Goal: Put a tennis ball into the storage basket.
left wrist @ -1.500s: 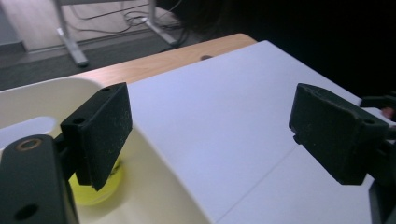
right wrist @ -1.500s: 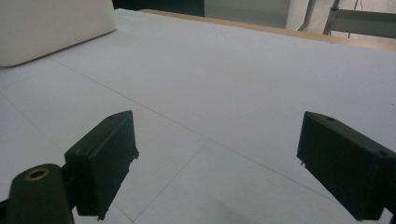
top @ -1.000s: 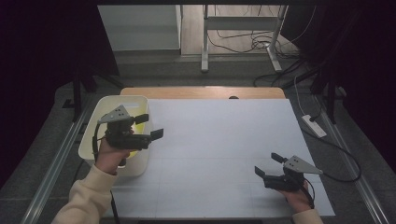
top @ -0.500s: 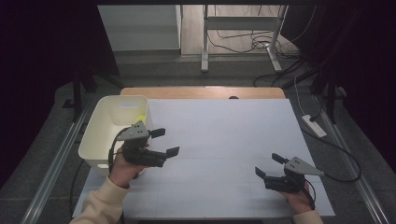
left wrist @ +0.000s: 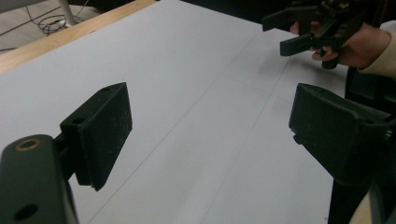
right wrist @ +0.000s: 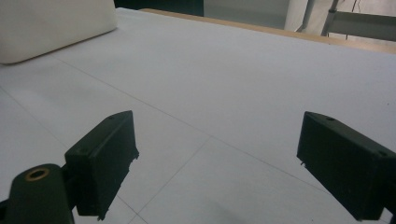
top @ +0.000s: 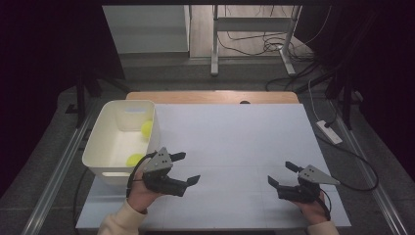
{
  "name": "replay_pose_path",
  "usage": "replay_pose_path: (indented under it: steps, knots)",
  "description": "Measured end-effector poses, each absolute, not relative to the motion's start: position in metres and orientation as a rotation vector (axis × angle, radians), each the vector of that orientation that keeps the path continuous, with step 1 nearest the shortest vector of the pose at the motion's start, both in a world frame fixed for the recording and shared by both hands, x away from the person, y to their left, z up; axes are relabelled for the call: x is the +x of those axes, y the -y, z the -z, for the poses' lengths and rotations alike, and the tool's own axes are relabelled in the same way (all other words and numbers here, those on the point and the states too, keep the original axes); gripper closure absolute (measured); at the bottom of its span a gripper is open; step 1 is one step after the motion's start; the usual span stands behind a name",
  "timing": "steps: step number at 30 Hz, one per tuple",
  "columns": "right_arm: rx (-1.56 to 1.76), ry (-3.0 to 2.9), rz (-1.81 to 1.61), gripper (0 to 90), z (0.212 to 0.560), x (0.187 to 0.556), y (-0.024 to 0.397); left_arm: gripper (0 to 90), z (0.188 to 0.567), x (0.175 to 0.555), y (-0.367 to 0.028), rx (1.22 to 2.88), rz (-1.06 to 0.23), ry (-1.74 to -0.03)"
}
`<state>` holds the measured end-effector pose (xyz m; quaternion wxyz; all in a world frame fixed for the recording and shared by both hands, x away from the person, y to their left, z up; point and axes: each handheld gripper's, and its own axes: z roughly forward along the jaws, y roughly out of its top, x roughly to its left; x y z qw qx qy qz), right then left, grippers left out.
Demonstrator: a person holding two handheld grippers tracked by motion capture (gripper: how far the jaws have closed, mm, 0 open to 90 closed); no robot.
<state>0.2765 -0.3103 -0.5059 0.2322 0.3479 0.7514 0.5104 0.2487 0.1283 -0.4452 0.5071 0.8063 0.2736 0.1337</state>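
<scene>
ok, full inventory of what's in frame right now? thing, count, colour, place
rectangular plastic bin: 1, white, left edge of the table
round balls: 2, yellow-green, inside the bin, one by its right wall, one near its front
flat table cover: 1, white, spread over the table
wooden tabletop: 1, light brown, strip showing at the far edge
power strip: 1, white, on the floor right of the table
metal stand legs: grey, floor beyond the table, with cables
left gripper: 1, black, front left beside the bin, jaws open and empty
right gripper: 1, black, front right, jaws open and empty
</scene>
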Motion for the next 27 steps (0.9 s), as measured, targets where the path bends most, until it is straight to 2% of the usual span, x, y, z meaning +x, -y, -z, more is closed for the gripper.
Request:
replay_pose_path:
  steps: [13, 27]
  knots:
    - [0.952, -2.069, -1.399, 12.1, 0.506, 0.276, 0.309, 14.4, 0.487, 0.234, -0.151, 1.919, -0.315, -0.722]
    - [0.943, -2.089, -1.395, 12.1, 0.508, 0.273, 0.31, 14.6, 0.511, 0.222, -0.17, 1.907, -0.328, -0.761]
